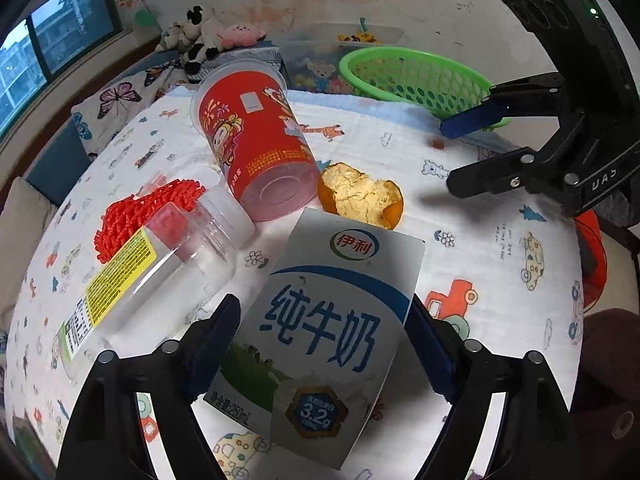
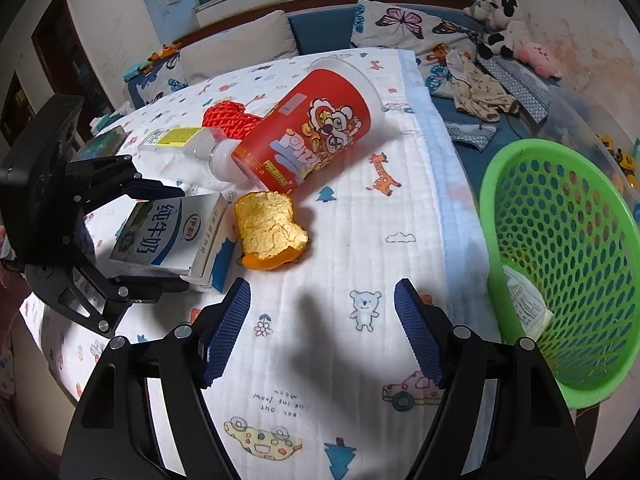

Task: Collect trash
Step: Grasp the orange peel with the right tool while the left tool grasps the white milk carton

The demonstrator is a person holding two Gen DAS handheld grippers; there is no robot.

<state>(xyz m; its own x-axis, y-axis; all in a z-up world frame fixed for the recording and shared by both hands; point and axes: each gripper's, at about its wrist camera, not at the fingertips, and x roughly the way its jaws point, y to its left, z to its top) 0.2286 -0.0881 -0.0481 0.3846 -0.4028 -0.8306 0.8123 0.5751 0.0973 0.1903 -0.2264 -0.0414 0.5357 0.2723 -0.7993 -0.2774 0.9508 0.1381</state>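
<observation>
A white and blue milk carton [image 1: 332, 320] [image 2: 172, 228] lies flat on the printed cloth [image 2: 360, 208]. My left gripper [image 1: 323, 304] [image 2: 182, 236] is open and straddles it, pads close to its long sides, not visibly pressing. Just beyond it lie an orange peel [image 1: 360, 196] [image 2: 268, 232], a red cup [image 1: 256, 148] [image 2: 316, 132] on its side, a clear plastic bottle [image 1: 160, 272] [image 2: 192, 144] and a red mesh net [image 1: 148, 212] [image 2: 228, 120]. My right gripper [image 2: 322, 320] [image 1: 448, 156] is open over bare cloth, holding nothing, between the peel and the green basket [image 2: 560, 240] [image 1: 412, 76].
The basket stands at the table's right edge with a crumpled white thing [image 2: 524, 304] inside. Behind the table are butterfly pillows [image 2: 400, 24], plush toys [image 2: 504, 20] [image 1: 200, 36] and a clear box of toys [image 1: 320, 64]. A red object [image 1: 592, 248] sits below the table's edge.
</observation>
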